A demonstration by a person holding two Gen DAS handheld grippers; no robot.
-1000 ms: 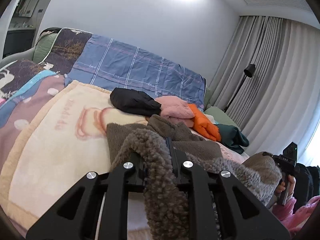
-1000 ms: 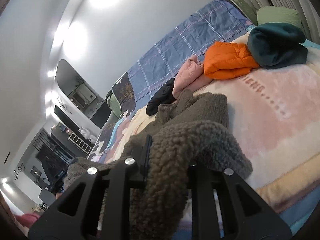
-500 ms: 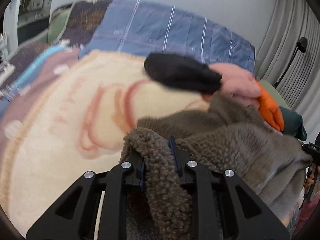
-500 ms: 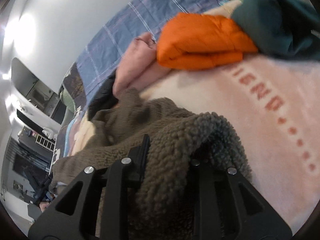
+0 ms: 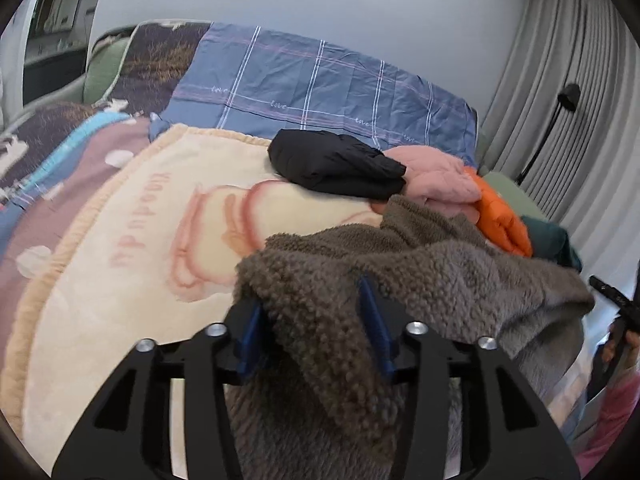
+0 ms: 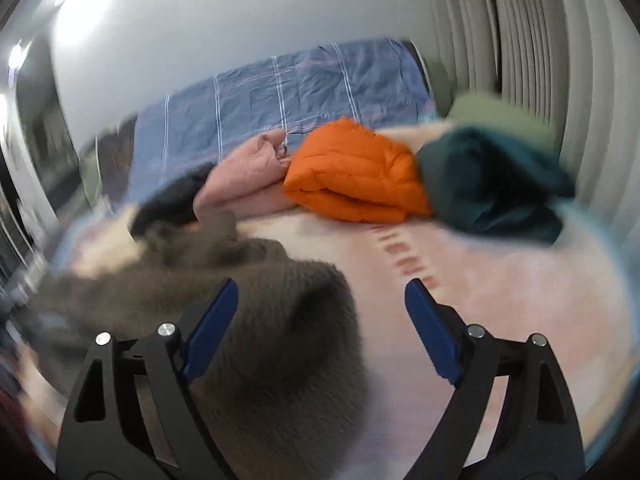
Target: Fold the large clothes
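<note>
1. Brown fleece (image 5: 420, 276), thick and curly-piled, lies bunched on the blanket (image 5: 132, 248) at the bed's near edge, spread across from one gripper to the other
2. Left gripper (image 5: 314, 334): jaws have just been opening and stand partly apart; a fold of the fleece lies between the blue pads (image 5: 250, 336) and drapes over the frame. The pads no longer pinch it
3. Right gripper (image 6: 320, 324): jaws have just been opening and stand wide apart. The fleece (image 6: 256, 312) lies against the left pad (image 6: 210, 326); the right pad is clear of it, over bare blanket (image 6: 500, 280). Nothing is clamped
4. The right wrist view is smeared by motion; fine detail there cannot be read
5. Blanket: cream and pink with a printed figure and lettering, covering most of the bed
6. Row of folded clothes towards the bed's far edge, in order across it: black jacket (image 5: 336, 164), pink jacket (image 5: 436, 184), orange jacket (image 5: 502, 216), teal garment (image 5: 556, 240). Neighbours in the row touch
7. The fleece's far end reaches up to the black and pink jackets; actual contact cannot be confirmed
8. Blue checked sheet (image 5: 320, 88) covers the head of the bed, against the wall, behind the row
9. Grey curtains (image 5: 576, 80) hang beyond the bed's far right corner, with a black floor lamp (image 5: 568, 96) in front of them
10. In the left wrist view, the person's right hand (image 5: 628, 344) shows at the picture's right border, gripping a black handle
</note>
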